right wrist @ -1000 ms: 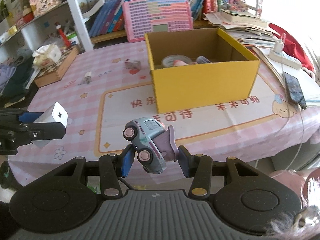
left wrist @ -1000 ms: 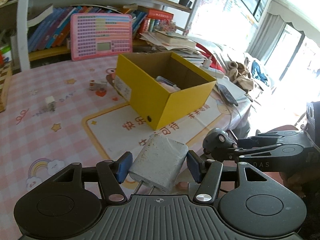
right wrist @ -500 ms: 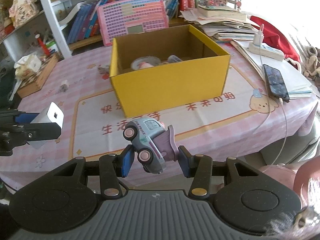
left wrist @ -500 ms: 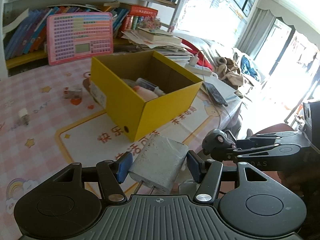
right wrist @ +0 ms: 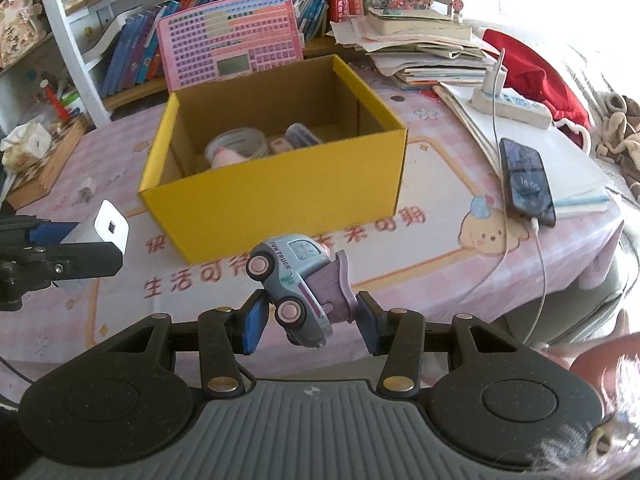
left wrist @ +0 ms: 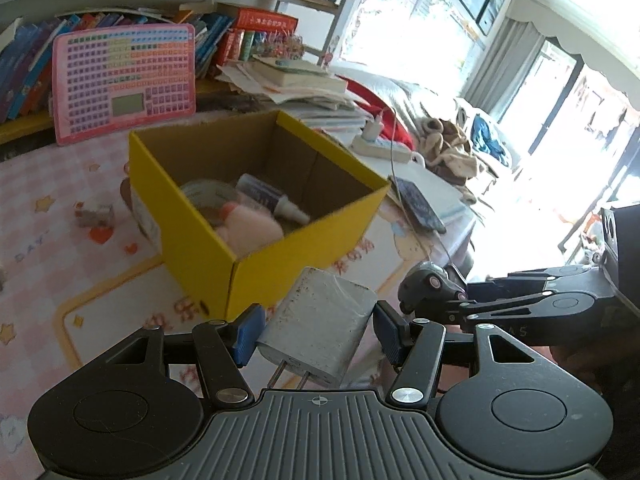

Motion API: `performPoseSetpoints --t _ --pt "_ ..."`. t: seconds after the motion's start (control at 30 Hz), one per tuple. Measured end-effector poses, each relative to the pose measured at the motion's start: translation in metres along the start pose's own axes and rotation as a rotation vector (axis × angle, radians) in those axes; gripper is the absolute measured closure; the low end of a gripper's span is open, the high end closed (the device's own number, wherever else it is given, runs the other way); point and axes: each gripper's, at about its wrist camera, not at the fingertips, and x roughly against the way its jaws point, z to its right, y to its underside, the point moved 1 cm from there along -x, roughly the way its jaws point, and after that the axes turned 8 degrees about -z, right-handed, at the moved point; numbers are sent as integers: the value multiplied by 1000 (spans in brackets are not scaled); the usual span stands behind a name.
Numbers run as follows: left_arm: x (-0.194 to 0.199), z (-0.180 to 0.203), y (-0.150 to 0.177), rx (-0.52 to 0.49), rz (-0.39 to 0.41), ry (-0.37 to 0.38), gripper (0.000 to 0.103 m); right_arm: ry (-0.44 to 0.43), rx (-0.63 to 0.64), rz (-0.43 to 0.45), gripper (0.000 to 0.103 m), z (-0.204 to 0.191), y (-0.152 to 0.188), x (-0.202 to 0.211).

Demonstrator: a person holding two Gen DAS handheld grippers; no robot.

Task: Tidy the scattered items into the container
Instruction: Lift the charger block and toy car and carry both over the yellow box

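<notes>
The yellow cardboard box (left wrist: 200, 240) (right wrist: 280, 196) stands open on the pink table, holding a tape roll (right wrist: 236, 144), a pink item (left wrist: 250, 226) and a small tube (left wrist: 268, 196). My left gripper (left wrist: 318, 330) is shut on a white charger plug (left wrist: 320, 330), held in front of the box's near corner; the plug also shows in the right wrist view (right wrist: 102, 236). My right gripper (right wrist: 310, 320) is shut on a blue and purple toy truck (right wrist: 296, 284), held in front of the box's front wall.
A small toy (left wrist: 94, 216) and a small white item (right wrist: 85, 189) lie on the table left of the box. A phone (right wrist: 526, 182) on a cable, a power strip (right wrist: 512, 106) and paper stacks (right wrist: 420, 52) sit to the right. A pink keyboard toy (right wrist: 230, 50) leans on the bookshelf.
Both grippers have moved closer to the yellow box and risen, so its inside shows more. Both keep hold of their items.
</notes>
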Motion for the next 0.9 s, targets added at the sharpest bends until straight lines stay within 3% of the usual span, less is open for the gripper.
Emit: performPoseSetpoints --t 0.43,0.63,0.9 --pt "-17 10 -62 -30 112 -141 44 -62 87 112 58 45 -83 -10" --pt "-35 11 -80 -48 113 -244 44 -132 128 147 58 48 -123 -27" --pt "-61 2 -99 -8 115 -300 44 -203 219 144 58 31 -168 -64"
